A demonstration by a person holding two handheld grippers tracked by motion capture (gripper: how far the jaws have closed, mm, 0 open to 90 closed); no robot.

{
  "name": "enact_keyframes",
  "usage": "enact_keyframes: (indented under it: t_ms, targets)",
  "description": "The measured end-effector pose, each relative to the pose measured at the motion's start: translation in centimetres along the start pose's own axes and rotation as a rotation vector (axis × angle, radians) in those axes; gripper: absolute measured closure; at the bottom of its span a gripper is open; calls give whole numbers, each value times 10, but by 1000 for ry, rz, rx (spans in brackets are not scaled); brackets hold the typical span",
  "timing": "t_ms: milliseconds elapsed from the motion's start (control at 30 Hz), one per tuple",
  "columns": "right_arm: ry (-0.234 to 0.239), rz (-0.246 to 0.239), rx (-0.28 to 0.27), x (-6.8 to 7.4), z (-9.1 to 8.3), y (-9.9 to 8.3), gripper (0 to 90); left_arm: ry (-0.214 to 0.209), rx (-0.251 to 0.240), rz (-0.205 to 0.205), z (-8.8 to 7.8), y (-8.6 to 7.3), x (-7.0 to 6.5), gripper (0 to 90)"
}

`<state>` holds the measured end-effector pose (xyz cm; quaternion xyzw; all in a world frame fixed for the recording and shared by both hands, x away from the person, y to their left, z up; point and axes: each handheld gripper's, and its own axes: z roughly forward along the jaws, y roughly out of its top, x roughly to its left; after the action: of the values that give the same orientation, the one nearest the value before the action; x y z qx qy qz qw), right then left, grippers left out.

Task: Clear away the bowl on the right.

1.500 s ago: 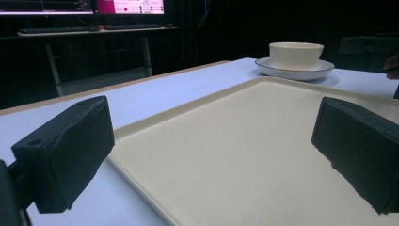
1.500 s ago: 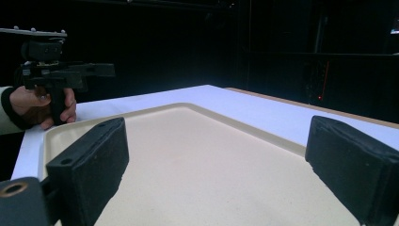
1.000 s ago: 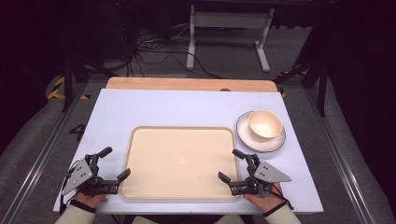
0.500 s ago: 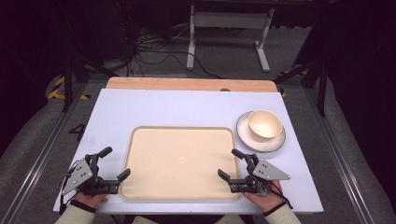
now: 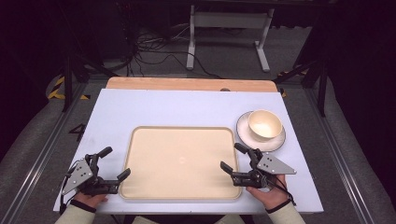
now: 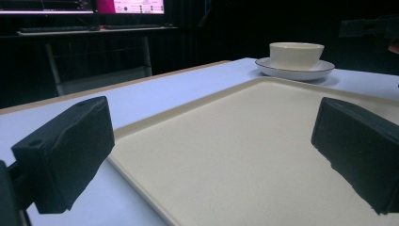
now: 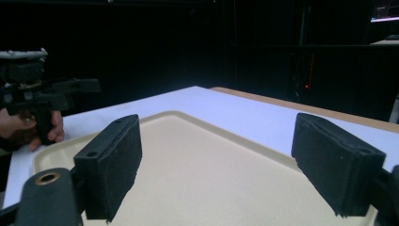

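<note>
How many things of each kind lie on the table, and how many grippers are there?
Tray: 1
Bowl: 1
Saucer: 1
Grippers: 2, left gripper and right gripper
Total: 5

1. A cream tray (image 5: pixel 181 161) lies flat in the lower middle of the frame on the pale bench (image 5: pixel 187 105).
2. The left gripper (image 5: pixel 112 163), at the lower left, has its jaws spread at the tray's left edge, one jaw outside on the bench and one at the rim.
3. The right gripper (image 5: pixel 233 157), at the lower right, has its jaws apart over the tray's right edge; they have just closed a little, nothing pressed between them.
4. A cream bowl (image 5: pixel 265 124) sits on a saucer (image 5: pixel 245 132) at right of centre, just beside the tray's upper right corner.
</note>
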<state>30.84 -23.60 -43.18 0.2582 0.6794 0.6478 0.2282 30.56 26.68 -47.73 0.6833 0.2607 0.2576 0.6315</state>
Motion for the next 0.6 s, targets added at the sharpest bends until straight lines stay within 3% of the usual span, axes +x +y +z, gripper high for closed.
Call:
enact_keyframes:
  t_ms: [400, 600]
  targets:
    - [18, -43, -44, 7, 1, 27, 173, -1, 2, 1, 0, 0, 0, 3]
    - [37, -27, -56, 6, 2, 36, 200, 0, -1, 0, 0, 0, 0, 3]
